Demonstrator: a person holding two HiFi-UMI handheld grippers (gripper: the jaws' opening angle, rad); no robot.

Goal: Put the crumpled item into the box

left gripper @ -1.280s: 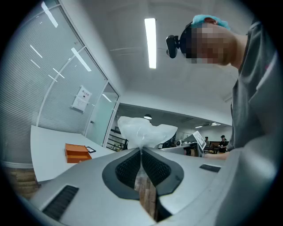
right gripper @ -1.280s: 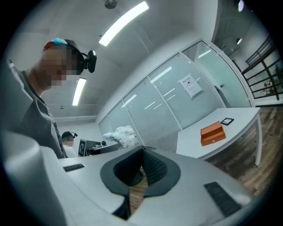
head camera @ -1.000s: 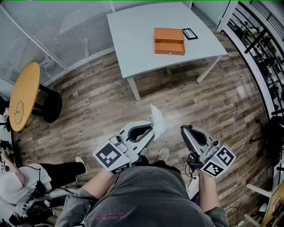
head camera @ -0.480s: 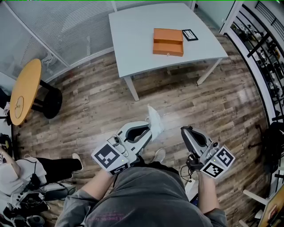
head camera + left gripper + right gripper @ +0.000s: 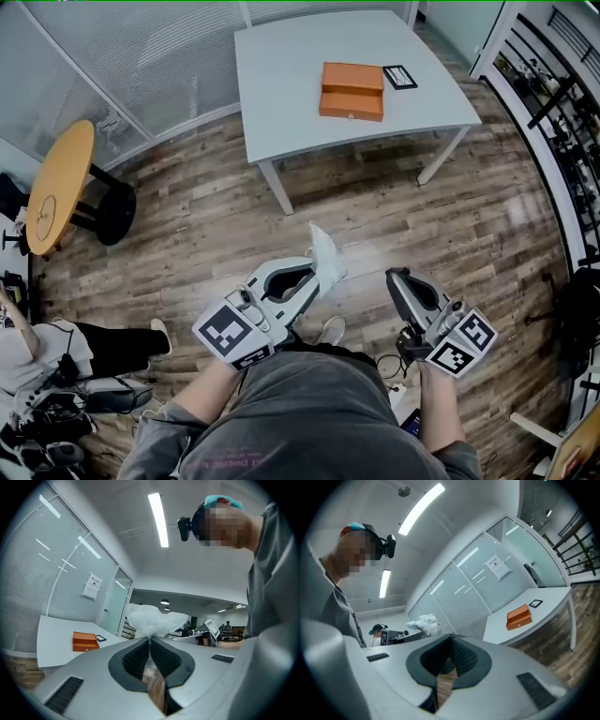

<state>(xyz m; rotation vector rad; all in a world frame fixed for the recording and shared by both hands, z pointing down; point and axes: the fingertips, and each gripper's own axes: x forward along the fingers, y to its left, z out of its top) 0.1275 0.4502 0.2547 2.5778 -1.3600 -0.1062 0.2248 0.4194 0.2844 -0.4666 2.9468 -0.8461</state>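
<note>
White crumpled item [image 5: 327,255] pinched in left gripper [image 5: 319,273] tips; right gripper [image 5: 393,276] closed, empty; box [image 5: 352,91] well apart

bright ceiling strip lights [image 5: 158,520], sharp frames, strong fisheye curving at edges.

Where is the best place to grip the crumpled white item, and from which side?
At its gathered thin end, coming from that end, as the left claw is shut on it. The crumpled white item puffs out wide beyond the tips, so only the neck fits.
</note>
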